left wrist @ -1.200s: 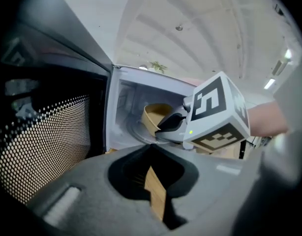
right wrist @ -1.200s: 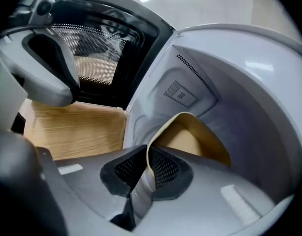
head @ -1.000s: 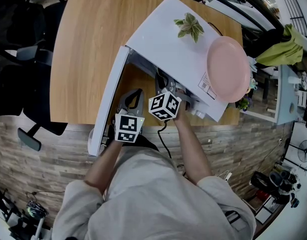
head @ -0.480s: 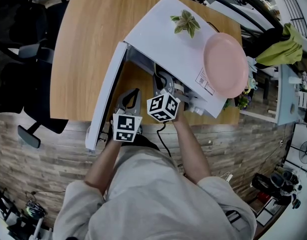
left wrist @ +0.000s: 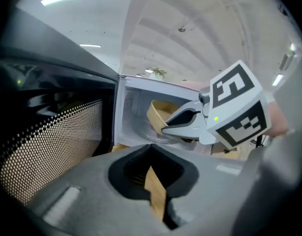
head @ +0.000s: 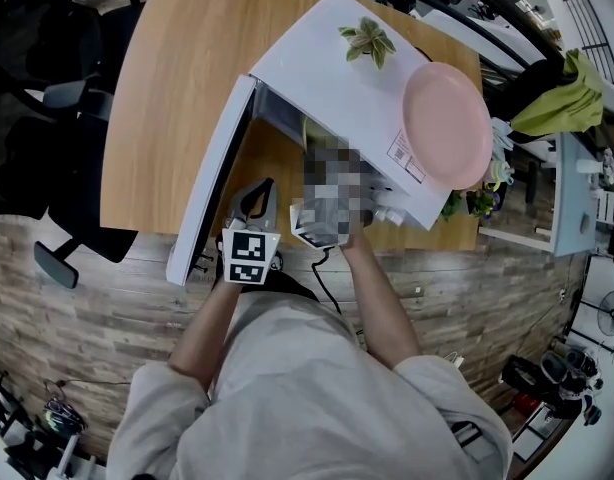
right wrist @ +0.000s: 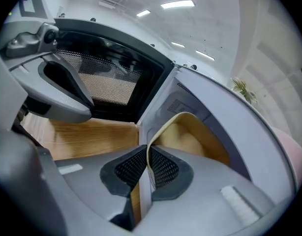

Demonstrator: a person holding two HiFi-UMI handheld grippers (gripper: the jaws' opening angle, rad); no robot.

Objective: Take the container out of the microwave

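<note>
Tan container (right wrist: 190,136) within right claw (right wrist: 147,167)

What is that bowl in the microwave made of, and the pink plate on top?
The bowl looks like thin tan plastic, or maybe bamboo fibre: it is matte and smooth, with a slim rim. The pink plate could be plastic or glazed ceramic: even colour, smooth face. I can't tell which.

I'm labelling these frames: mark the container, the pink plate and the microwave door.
container (right wrist: 188,142), right gripper view, its inner wall
pink plate (head: 447,126), head view, its middle
microwave door (head: 211,180), head view, its white edge
</note>
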